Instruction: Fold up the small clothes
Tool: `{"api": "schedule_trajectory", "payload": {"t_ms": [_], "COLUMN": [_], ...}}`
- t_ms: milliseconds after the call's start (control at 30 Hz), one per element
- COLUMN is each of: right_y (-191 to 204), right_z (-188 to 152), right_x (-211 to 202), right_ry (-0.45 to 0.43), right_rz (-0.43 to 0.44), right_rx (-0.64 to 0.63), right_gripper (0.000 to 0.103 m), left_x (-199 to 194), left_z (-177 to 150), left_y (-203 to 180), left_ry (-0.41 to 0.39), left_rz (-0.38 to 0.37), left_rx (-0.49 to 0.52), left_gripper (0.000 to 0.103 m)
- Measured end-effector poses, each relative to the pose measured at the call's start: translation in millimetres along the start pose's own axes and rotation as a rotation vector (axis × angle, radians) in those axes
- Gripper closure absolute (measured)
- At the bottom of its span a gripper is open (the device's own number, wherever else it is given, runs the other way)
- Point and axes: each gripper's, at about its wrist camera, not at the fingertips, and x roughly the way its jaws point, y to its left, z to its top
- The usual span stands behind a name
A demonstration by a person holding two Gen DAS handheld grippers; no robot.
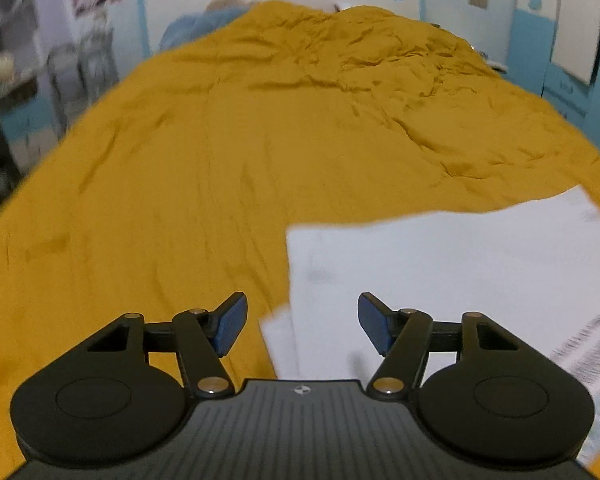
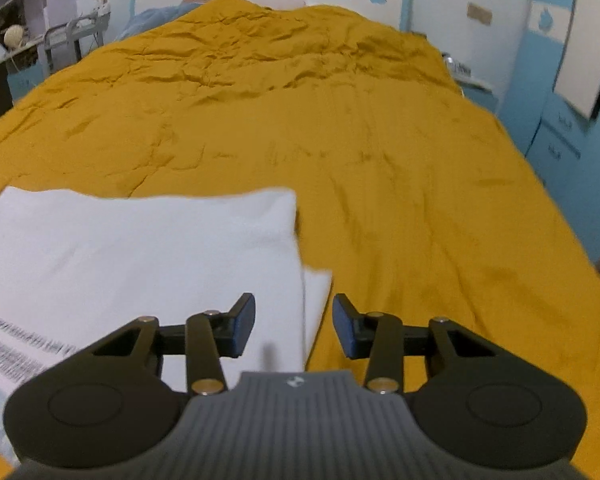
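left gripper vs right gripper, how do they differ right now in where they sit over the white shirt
The left gripper hangs over the left edge of the white shirt, its fingers spread wider; the right gripper hangs over the shirt's right edge with a narrower gap. In the left view the shirt's printed text lies to the right; in the right view it lies to the left. Both are open, hold nothing, and face up the mustard bedspread.

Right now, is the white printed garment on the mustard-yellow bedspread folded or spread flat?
Folded, at least partly: the white printed garment shows a second layer edge protruding beneath its near corner.
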Motion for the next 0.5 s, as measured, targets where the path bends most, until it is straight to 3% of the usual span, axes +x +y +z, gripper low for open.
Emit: {"api": "schedule_trajectory", "payload": {"t_ms": [167,300,500], "right_y": [2,-5,-28], "right_z": [-38,-73,-125], "right_x": [-36,-60,-81], "right_ry": [0.036,0.06,0.091], "right_rz": [0.026,0.038,0.038], "right_rx": [0.064,0.131,0.32], "right_gripper": [0.066,0.065,0.058], "left_x": [-36,-52,-59], "left_z": [-38,-75,-122], "left_y": [4,1,17], "left_ry": [0.033,0.052,0.076], "left_rz": [-0.061,-0.044,-0.036], "left_rx": [-0.121,-0.17,-0.423], "left_gripper": [0.028,0.028,0.028]}}
